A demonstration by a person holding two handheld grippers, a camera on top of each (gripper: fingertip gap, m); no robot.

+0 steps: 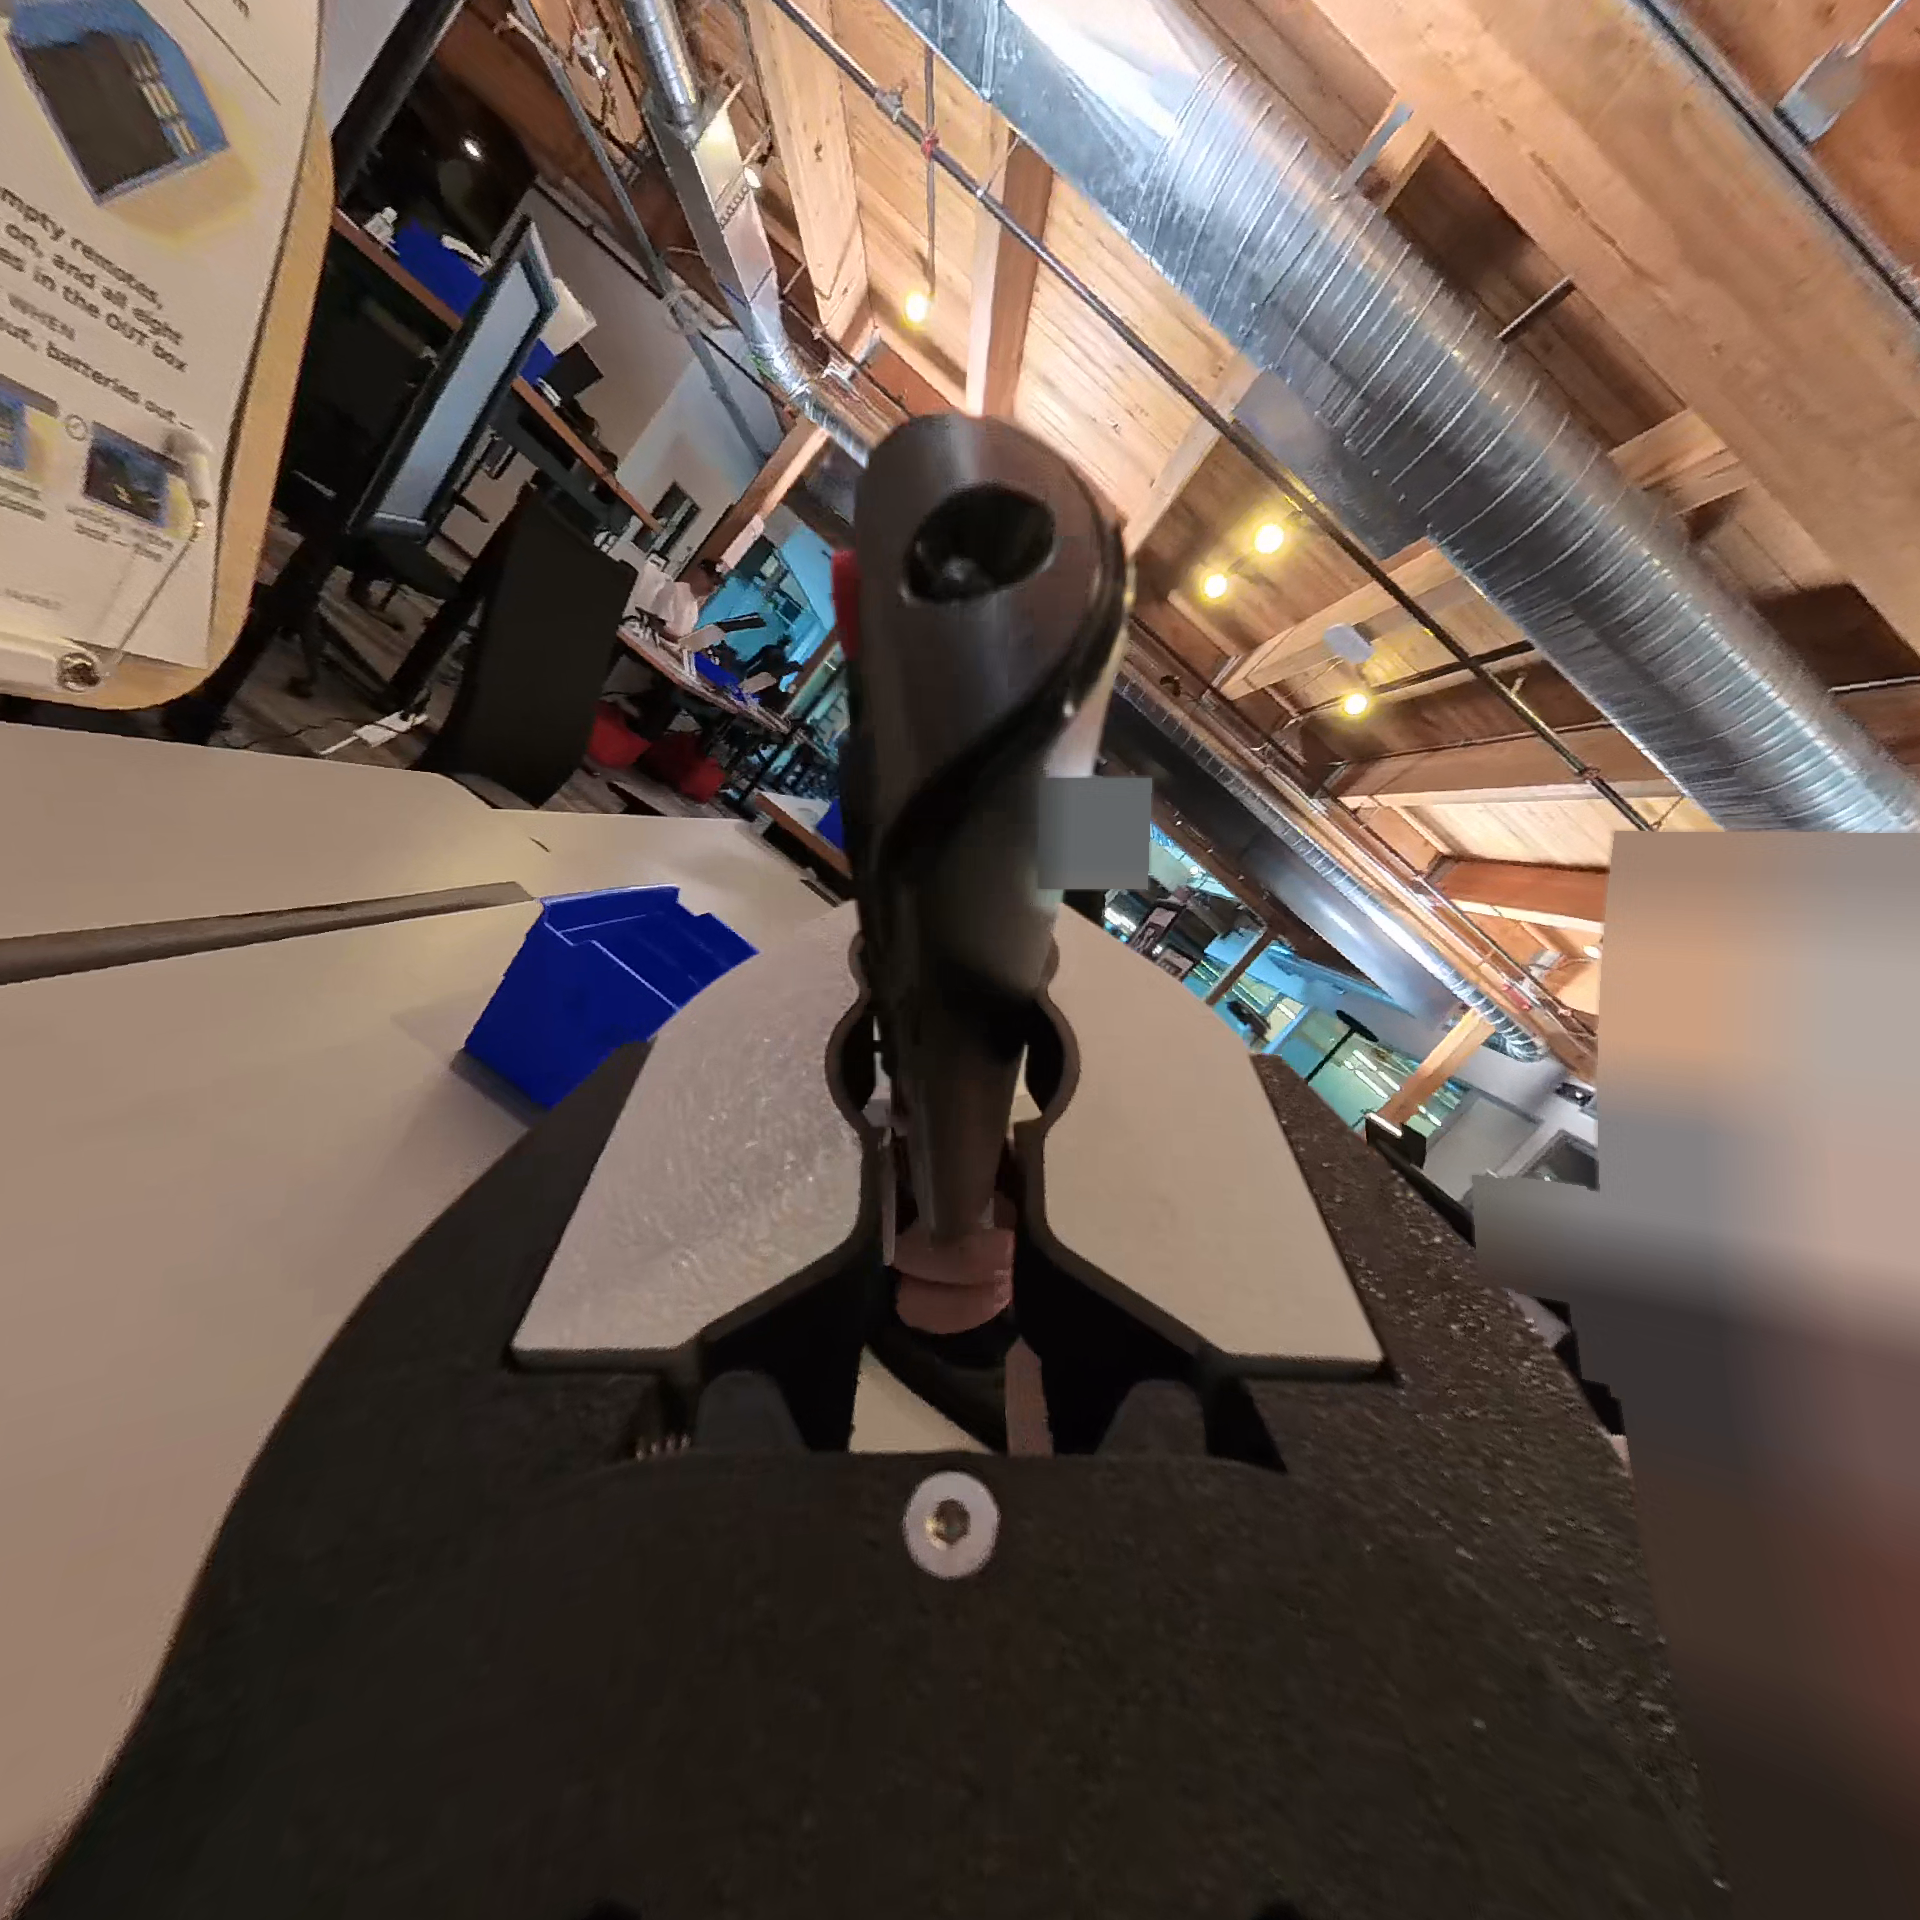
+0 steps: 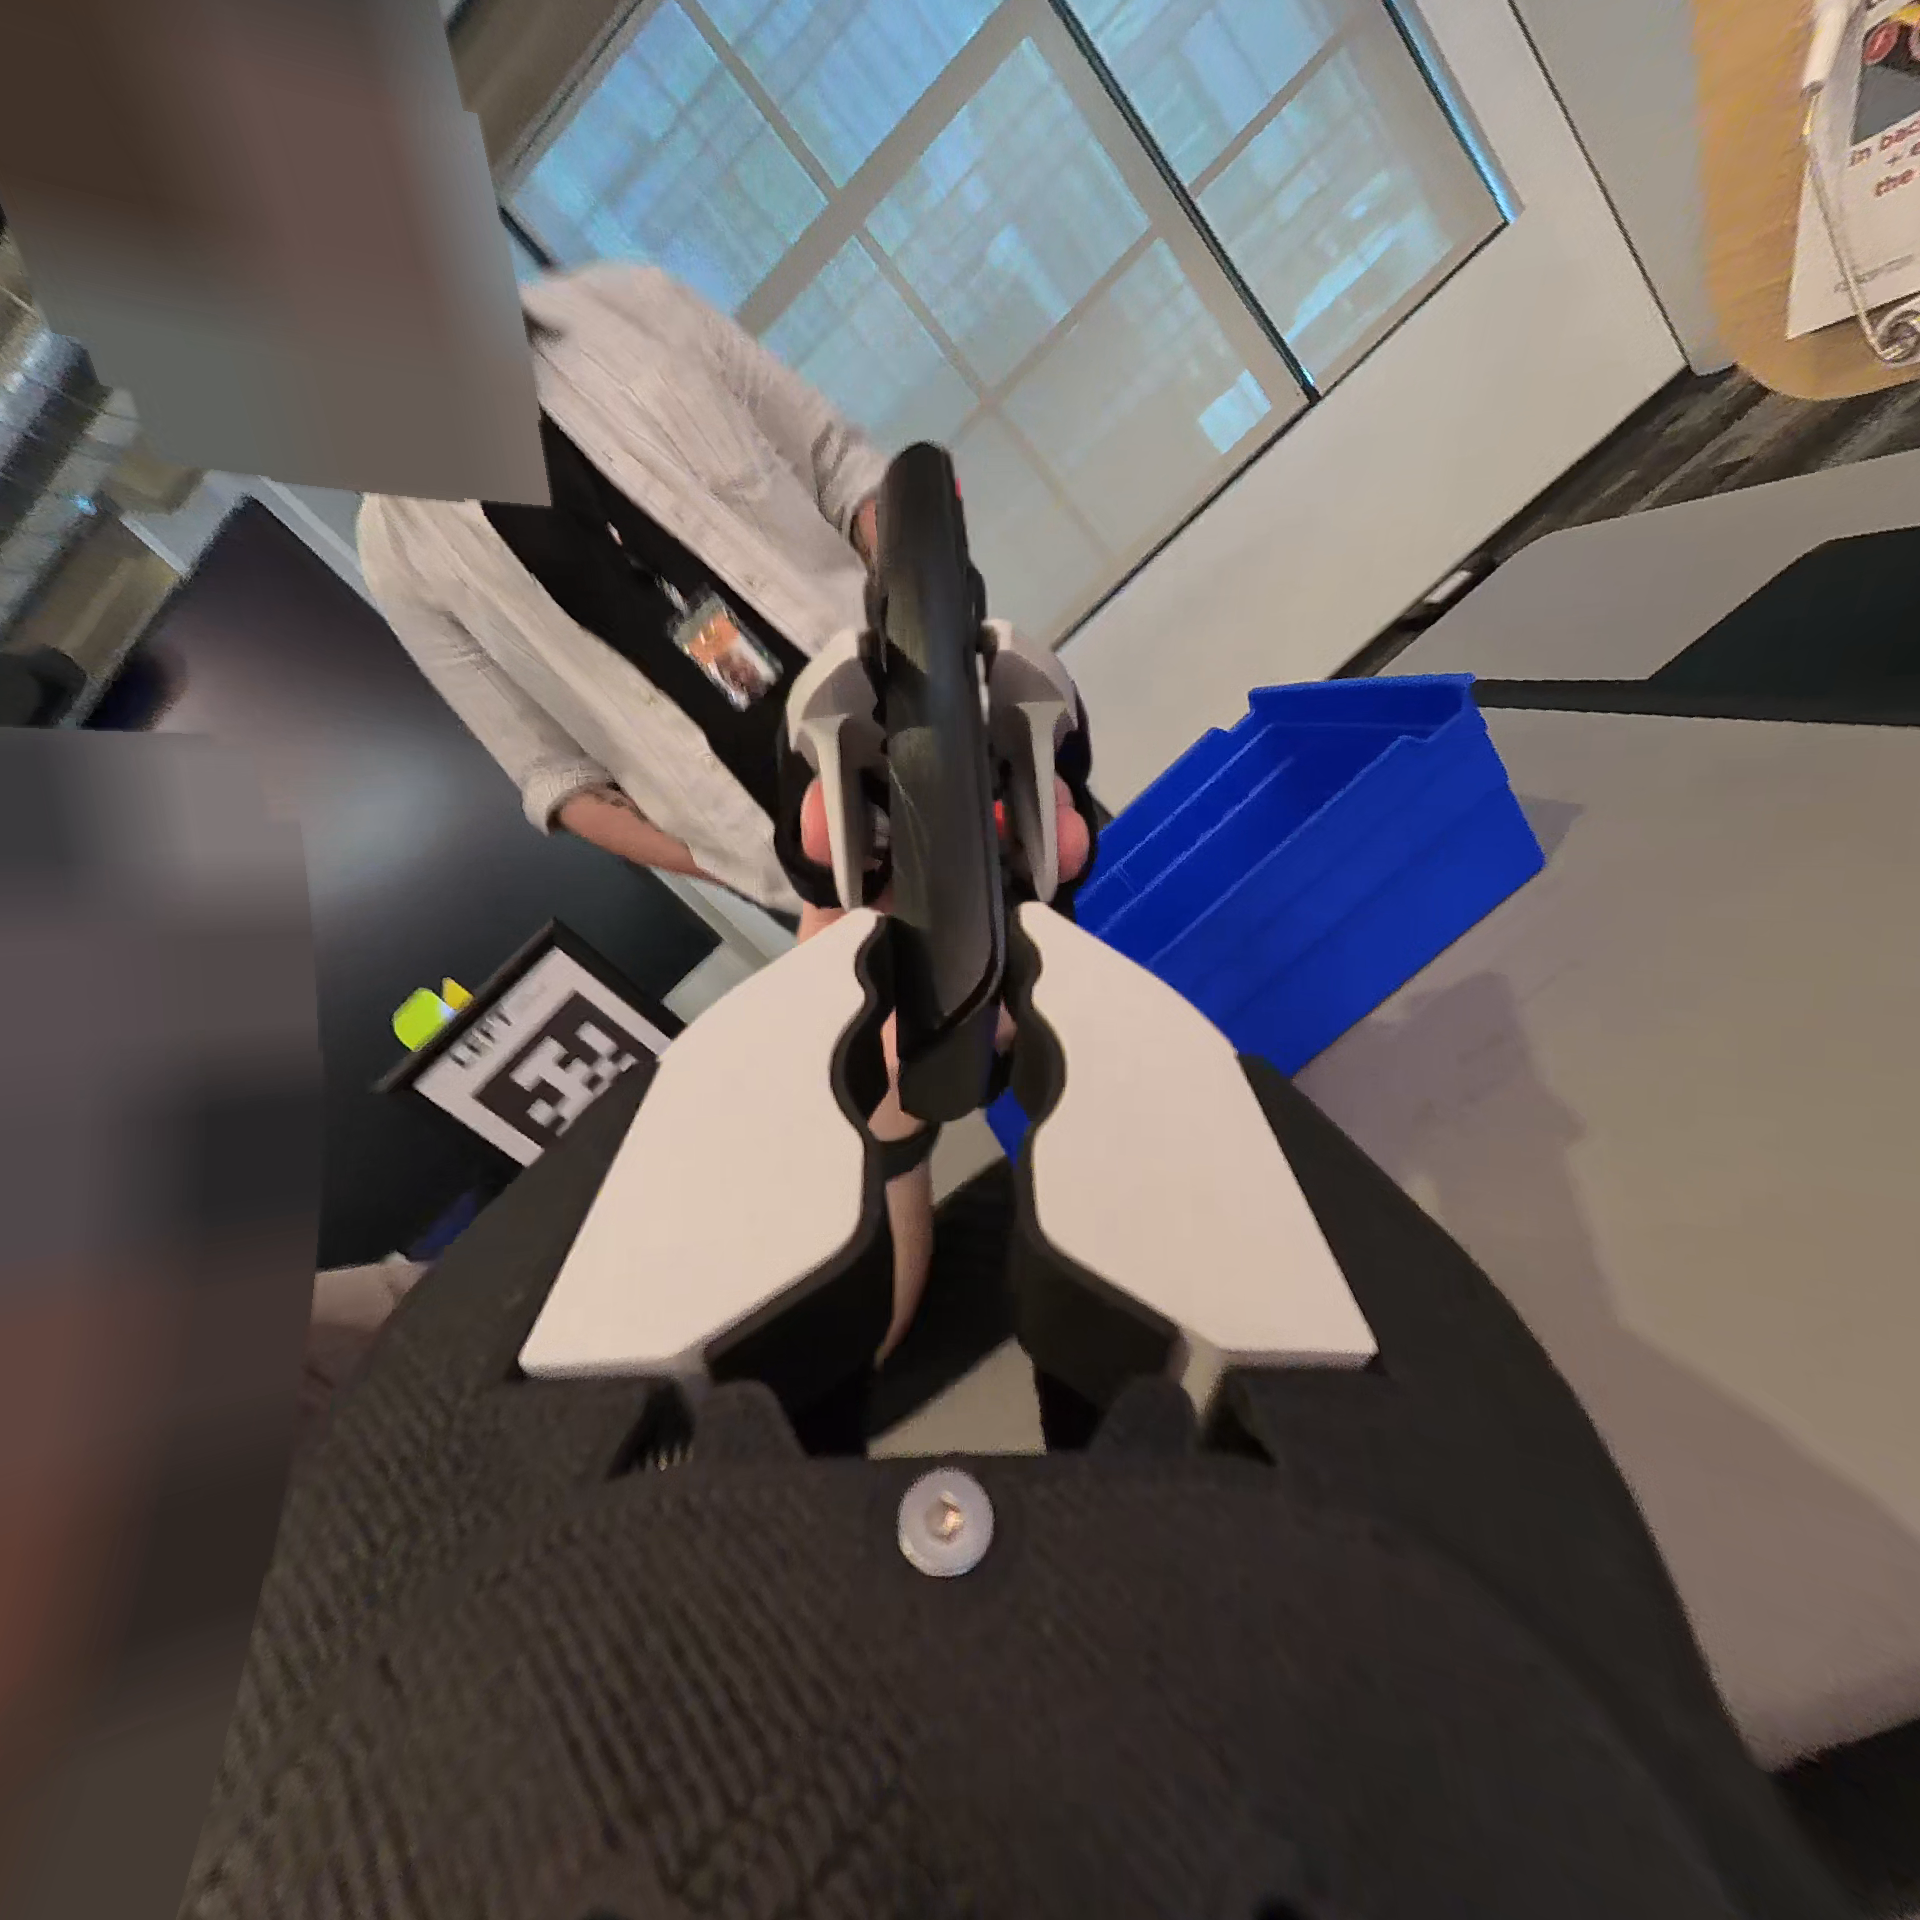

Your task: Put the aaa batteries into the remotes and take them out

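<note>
A black remote (image 1: 966, 727) stands up between my left gripper's (image 1: 948, 1049) fingers, which are shut on its lower part. A red button shows on its left edge. In the right wrist view my right gripper (image 2: 948, 1039) is shut on the near end of a black remote (image 2: 930, 790) that points away from me. Farther along it, two white fingers (image 2: 831, 758) of the other gripper flank the remote, with a gloved hand behind them. I see no batteries in either view.
A blue plastic bin (image 1: 603, 987) stands on the grey table (image 1: 208, 1143); it also shows in the right wrist view (image 2: 1330, 852), just right of the remote. A person in a light shirt (image 2: 644, 520) stands beyond the table. A board with an instruction sheet (image 1: 104, 312) stands at the left.
</note>
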